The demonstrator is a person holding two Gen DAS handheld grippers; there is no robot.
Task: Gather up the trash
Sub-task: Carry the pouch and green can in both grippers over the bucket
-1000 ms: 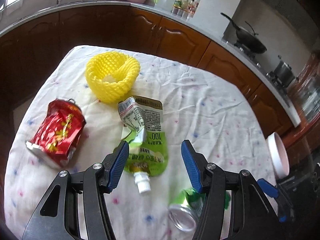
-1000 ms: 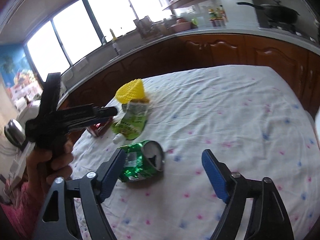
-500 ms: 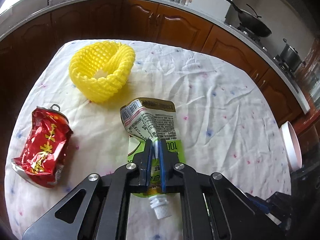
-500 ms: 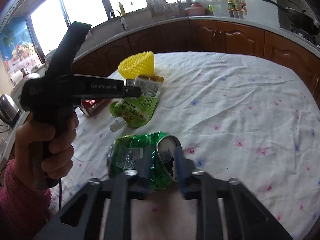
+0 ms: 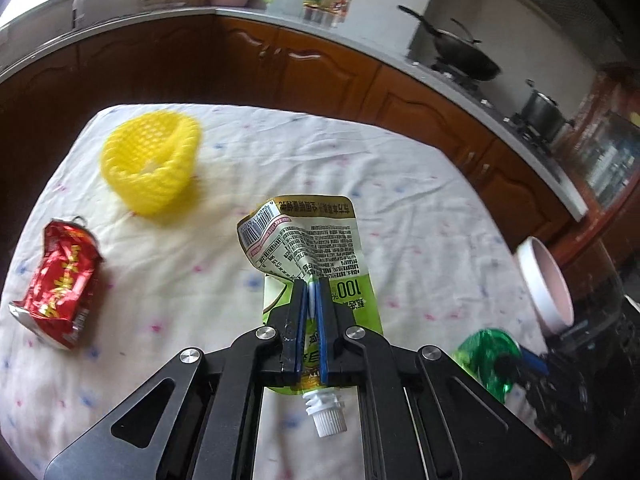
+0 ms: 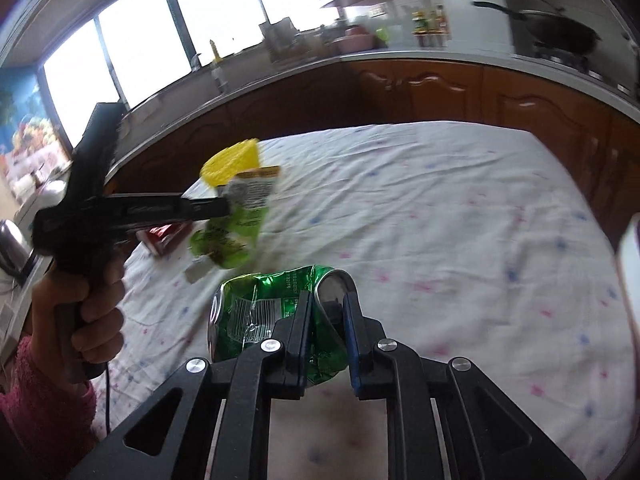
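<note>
My left gripper (image 5: 311, 286) is shut on a green drink pouch (image 5: 304, 240) with a white spout and holds it above the table. The pouch (image 6: 236, 224) and the left gripper (image 6: 224, 208) also show in the right wrist view. My right gripper (image 6: 327, 300) is shut on a crushed green can (image 6: 260, 312), lifted off the cloth; the can (image 5: 486, 356) also shows at the lower right of the left wrist view. A crushed red can (image 5: 60, 284) lies at the table's left. A yellow foam net (image 5: 150, 164) sits at the back left.
The table has a white cloth (image 5: 400, 200) with small coloured spots. A white and pink bin rim (image 5: 544, 284) stands off the right edge. Brown cabinets and a counter (image 5: 360, 72) with a wok run behind.
Both grippers went from open to shut: the left on the pouch, the right on the green can. Both items have since been lifted off the cloth.
</note>
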